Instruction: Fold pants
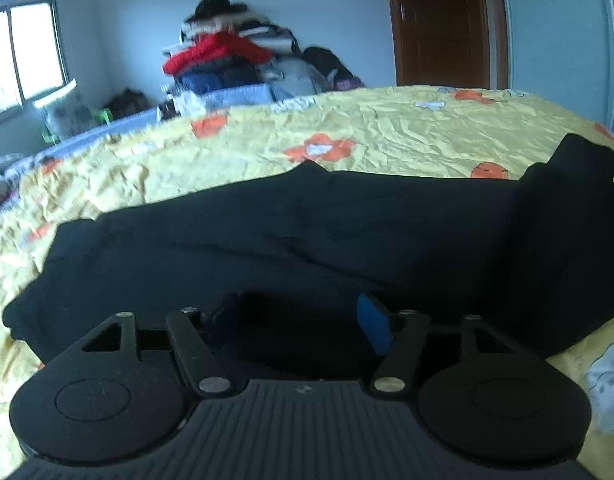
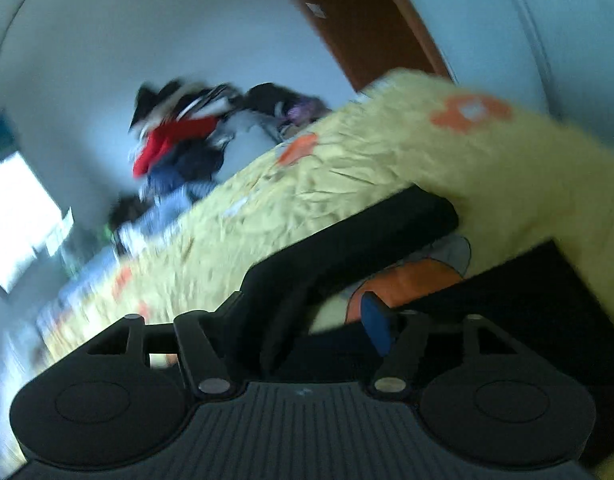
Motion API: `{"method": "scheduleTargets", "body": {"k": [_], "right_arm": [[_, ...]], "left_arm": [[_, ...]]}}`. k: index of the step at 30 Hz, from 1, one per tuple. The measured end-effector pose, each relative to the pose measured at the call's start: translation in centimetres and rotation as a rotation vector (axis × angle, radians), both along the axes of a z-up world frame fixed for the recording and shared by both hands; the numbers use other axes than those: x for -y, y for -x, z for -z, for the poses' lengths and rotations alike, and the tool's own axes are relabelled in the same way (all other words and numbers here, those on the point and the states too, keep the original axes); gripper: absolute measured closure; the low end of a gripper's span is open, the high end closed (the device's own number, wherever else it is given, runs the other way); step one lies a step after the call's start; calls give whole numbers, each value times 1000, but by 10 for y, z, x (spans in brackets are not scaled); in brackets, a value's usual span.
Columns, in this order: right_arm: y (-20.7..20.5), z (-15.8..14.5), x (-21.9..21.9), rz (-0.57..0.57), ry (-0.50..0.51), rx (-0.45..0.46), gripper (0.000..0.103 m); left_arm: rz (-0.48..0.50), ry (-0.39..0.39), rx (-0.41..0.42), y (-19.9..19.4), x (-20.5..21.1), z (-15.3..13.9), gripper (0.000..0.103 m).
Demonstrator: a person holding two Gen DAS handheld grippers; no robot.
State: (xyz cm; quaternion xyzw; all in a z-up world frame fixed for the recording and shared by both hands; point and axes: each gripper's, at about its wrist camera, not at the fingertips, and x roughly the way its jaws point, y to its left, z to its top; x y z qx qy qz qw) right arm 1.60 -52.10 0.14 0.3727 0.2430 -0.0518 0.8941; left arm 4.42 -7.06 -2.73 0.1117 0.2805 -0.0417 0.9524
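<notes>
Black pants (image 1: 307, 232) lie spread across a yellow flowered bedsheet (image 1: 387, 136). My left gripper (image 1: 299, 320) sits low at the pants' near edge, its jaws wide apart, with a blue pad (image 1: 373, 328) on the right finger; dark cloth lies between the fingers. In the tilted, blurred right wrist view, my right gripper (image 2: 303, 320) is open too, blue-padded finger (image 2: 377, 326) on the right. A strip of the black pants (image 2: 347, 240) runs up from between its fingers, and another black part (image 2: 527, 304) lies at the right.
A heap of clothes (image 1: 227, 56) with a red garment is piled against the far wall. A window (image 1: 23, 56) is at the left, a brown door (image 1: 439, 24) and white wardrobe (image 1: 555, 40) at the right. Yellow sheet stretches beyond the pants.
</notes>
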Motion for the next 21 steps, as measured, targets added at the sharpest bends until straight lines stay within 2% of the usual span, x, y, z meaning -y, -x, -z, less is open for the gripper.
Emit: {"method": "scheduleTargets", "body": {"k": [2,5,7,8,10,11,14,17,21], "right_arm": [[-13,12,15,8,-113,9,39],[-33,21,25,5,-214,-5,39],[-50,16,24,18,-256,-21,38],[-59,13,25,8,-264,-13,35],[-85,2,20,-41,-258,21,29],[-98,-1,18,-74,-248,34,23],[-136,-14,5,-173,-195,37,22],[-143,-26,-2,-117,-85,29,22],[-110,-31,10,-40,-64,134,22]], "left_arm": [[-8,-9,10,0,2,1,28],[-26,17,-3,-4,-3,-1,20],[-63,35,-21,-7,-8,-1,5],[-77,53,-34,-10,-12,-1,3],[-85,110,-60,-14,-21,0,0],[-86,130,-68,-15,-25,0,0],[-86,136,-69,-15,-26,0,0],[-86,142,-71,-15,-25,0,0],[-86,144,-72,-14,-25,-1,0]]}}
